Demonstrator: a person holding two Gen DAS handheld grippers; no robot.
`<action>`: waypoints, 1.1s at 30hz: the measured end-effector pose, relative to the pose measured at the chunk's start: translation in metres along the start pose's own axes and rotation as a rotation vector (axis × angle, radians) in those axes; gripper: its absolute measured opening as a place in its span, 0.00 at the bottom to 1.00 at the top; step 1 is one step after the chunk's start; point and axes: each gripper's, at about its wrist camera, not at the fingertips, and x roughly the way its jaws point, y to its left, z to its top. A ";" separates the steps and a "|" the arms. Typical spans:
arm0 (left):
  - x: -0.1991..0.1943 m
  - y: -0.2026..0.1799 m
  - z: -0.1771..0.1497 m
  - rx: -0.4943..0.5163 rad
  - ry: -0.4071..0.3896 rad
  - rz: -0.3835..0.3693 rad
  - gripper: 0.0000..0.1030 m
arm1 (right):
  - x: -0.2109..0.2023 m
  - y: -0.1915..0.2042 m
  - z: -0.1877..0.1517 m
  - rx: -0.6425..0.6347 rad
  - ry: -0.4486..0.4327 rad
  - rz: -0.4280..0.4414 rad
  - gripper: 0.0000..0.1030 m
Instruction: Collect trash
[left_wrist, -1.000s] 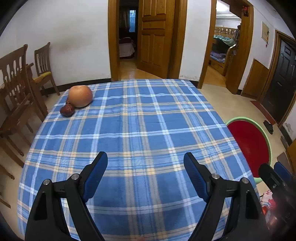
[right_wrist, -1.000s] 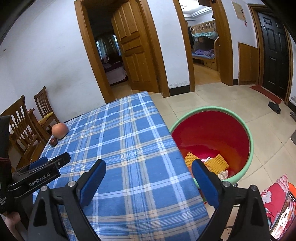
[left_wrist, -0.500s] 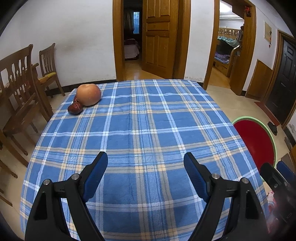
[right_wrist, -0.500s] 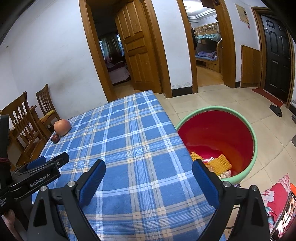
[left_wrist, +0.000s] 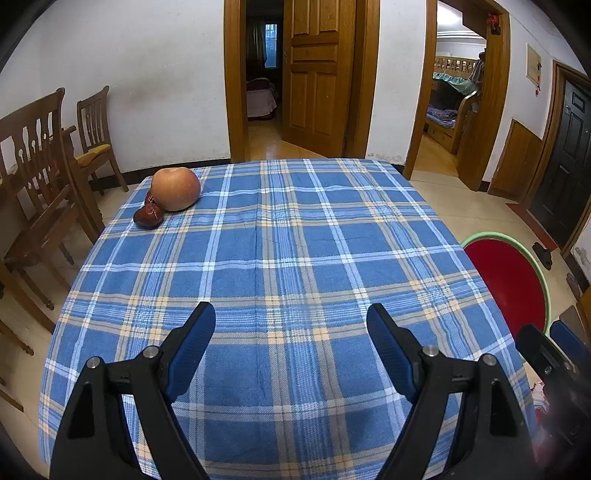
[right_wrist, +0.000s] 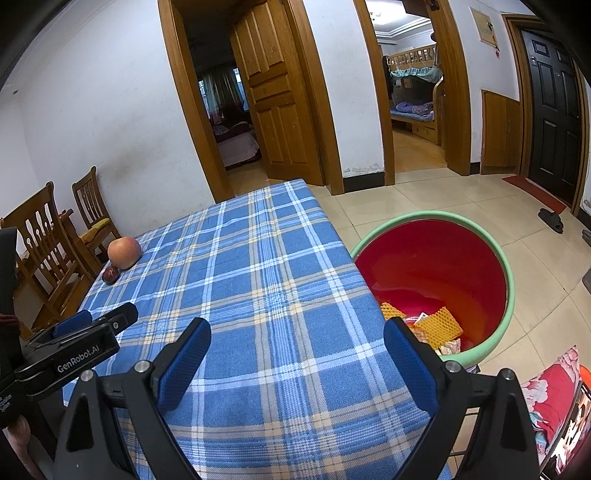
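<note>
A table with a blue plaid cloth fills the left wrist view. An apple and a small dark red fruit lie touching at its far left corner; they also show in the right wrist view, the apple behind the dark fruit. A red bin with a green rim stands on the floor right of the table, holding yellow foam netting and scraps. My left gripper is open and empty over the near edge. My right gripper is open and empty over the table's near right part.
Wooden chairs stand left of the table. Two open doorways and a dark door are in the far walls. A slipper lies on the tiled floor. A red patterned cloth is at the lower right.
Both grippers have pulled back and risen slightly from the table, so more of the cloth and floor shows. Both stay open and empty. Nothing on the table has moved.
</note>
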 end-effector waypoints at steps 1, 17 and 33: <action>0.000 0.000 0.000 0.000 0.000 -0.001 0.81 | 0.000 0.000 0.000 0.000 0.000 0.000 0.94; -0.001 0.000 0.000 -0.001 -0.002 0.000 0.81 | -0.002 0.000 -0.001 -0.002 -0.007 0.001 0.94; -0.002 -0.001 0.002 -0.006 -0.006 -0.002 0.81 | -0.003 0.001 0.004 -0.009 -0.029 -0.005 0.94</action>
